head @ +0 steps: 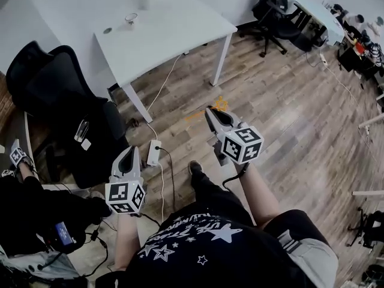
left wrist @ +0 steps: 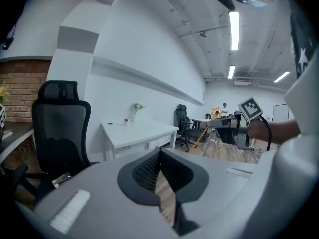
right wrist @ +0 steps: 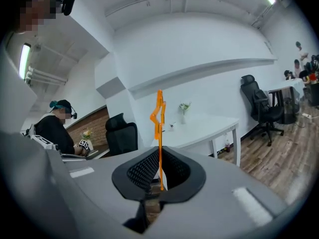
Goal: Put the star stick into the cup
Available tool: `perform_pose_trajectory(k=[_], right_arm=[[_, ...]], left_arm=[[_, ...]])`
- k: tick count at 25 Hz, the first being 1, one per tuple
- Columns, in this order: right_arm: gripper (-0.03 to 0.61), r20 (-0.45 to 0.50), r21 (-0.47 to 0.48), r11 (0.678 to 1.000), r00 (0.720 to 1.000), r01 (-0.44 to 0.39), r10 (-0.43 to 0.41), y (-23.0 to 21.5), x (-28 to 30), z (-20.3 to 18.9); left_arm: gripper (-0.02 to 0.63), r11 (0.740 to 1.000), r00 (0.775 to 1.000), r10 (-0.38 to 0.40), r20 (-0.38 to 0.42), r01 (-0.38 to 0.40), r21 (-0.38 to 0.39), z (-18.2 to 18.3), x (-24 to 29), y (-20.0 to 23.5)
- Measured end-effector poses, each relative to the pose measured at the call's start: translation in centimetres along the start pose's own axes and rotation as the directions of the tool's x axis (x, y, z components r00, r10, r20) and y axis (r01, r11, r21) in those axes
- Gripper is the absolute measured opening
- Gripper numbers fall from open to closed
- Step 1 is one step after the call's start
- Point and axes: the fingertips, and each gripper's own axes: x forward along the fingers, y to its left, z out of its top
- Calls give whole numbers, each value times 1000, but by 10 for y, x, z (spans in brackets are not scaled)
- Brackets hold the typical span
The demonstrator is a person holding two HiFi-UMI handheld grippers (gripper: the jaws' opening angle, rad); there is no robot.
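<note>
Stick gripped, cup yet to reach.
My right gripper [head: 210, 113] is clamped on the star stick [right wrist: 159, 133], upright from its jaws; left gripper [left wrist: 160, 156] closed, empty; cup [head: 131, 19] on the table [head: 180, 32] well ahead; next I'd approach and lower the stick in.

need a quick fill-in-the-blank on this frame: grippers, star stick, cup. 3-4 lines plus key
The star stick clamped in the right gripper is ___ in colour.
The left gripper, jaws together, holds ___.
The cup stands on a table whose top is ___.
In the head view, the black chair is to the table's ___.
Missing words: orange; nothing; white; left.
</note>
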Motion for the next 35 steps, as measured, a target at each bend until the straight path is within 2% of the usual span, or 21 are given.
perform_pose_trajectory(k=[6, 14, 18, 23, 28, 35], right_arm=[[29, -8, -10, 998, 998, -60, 60, -42, 60, 40], [29, 9, -5, 996, 996, -85, 85, -101, 102, 75], [29, 23, 3, 997, 996, -82, 82, -119, 116, 92], [29, 10, 8, 996, 996, -84, 84, -127, 133, 94], [29, 1, 14, 998, 998, -65, 65, -142, 156, 96], [29, -7, 5, 999, 999, -40, 40, -164, 208, 112]], left_arm=[[4, 1000, 1000, 17, -17, -17, -3, 26, 73, 4], [3, 998, 998, 67, -3, -67, -13, 50, 148, 12], [3, 998, 998, 58, 10, -58, -23, 69, 173, 9], [5, 998, 998, 60, -25, -61, -14, 65, 189, 18], [4, 997, 997, 70, -26, -71, -17, 68, 213, 39], [5, 997, 998, 63, -11, -63, -39, 85, 273, 74]])
